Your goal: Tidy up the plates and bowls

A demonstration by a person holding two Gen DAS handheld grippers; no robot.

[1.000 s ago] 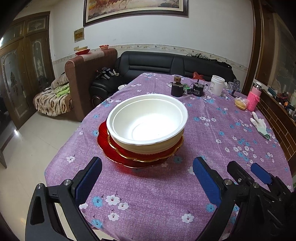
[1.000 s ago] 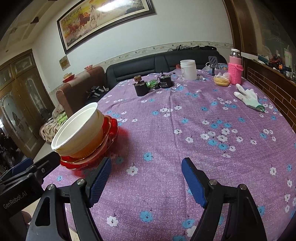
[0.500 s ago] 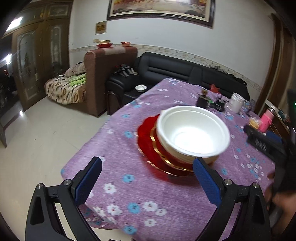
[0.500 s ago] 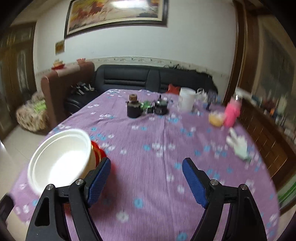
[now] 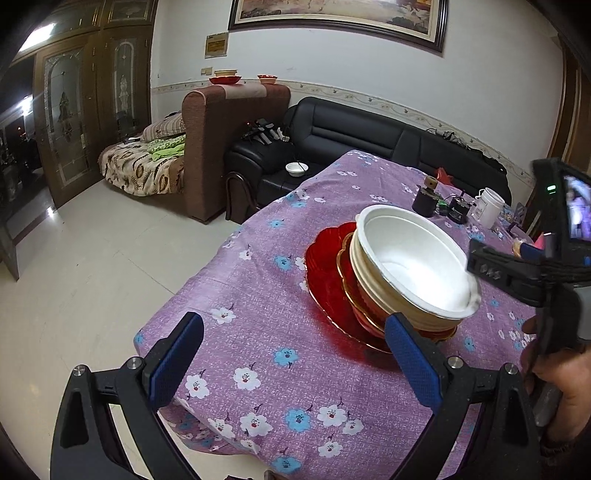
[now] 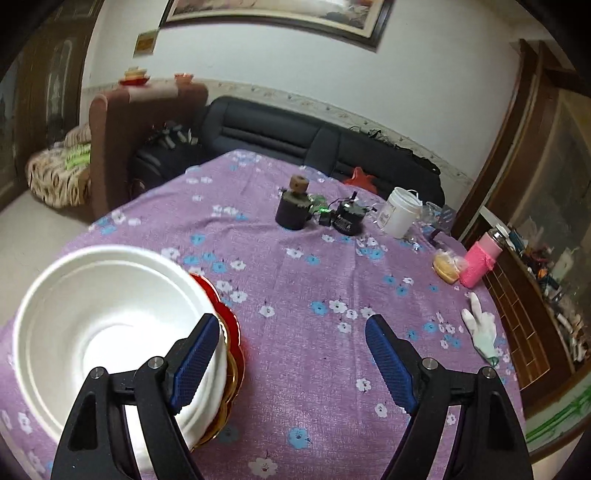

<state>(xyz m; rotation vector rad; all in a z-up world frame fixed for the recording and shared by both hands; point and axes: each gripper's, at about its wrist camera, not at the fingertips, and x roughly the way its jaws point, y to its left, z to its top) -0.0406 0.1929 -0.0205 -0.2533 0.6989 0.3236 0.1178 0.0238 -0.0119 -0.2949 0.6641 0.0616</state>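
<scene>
Purple cloth (image 5: 258, 332) with blue and white flowers is covering the table you are standing at, and it is hanging over the near edge above a pale tiled floor (image 5: 92, 277). Near that edge the stack is sitting: a white bowl (image 5: 413, 266) nested in other bowls on gold-rimmed red plates (image 5: 325, 273). Your left gripper (image 5: 295, 365) is hovering over the cloth just beside the stack, jaws spread wide and gripping nothing. Your right gripper (image 6: 291, 363) is hanging wide apart too, empty, with its left finger showing in front of the bowl's rim (image 6: 110, 254); whether it is touching the rim you cannot tell. Your right hand (image 5: 554, 387) is showing at the edge of the left view. Across the table a dark jar (image 6: 293, 208), a white tub (image 6: 399, 212), a pink flask (image 6: 480, 260) and a white glove (image 6: 482, 332) are lying well apart from the stack. Behind the table a black sofa (image 5: 369, 136) is running along the white wall, a brown armchair (image 5: 221, 147) is standing beside it, and a framed painting (image 5: 340, 14) is hanging above.
</scene>
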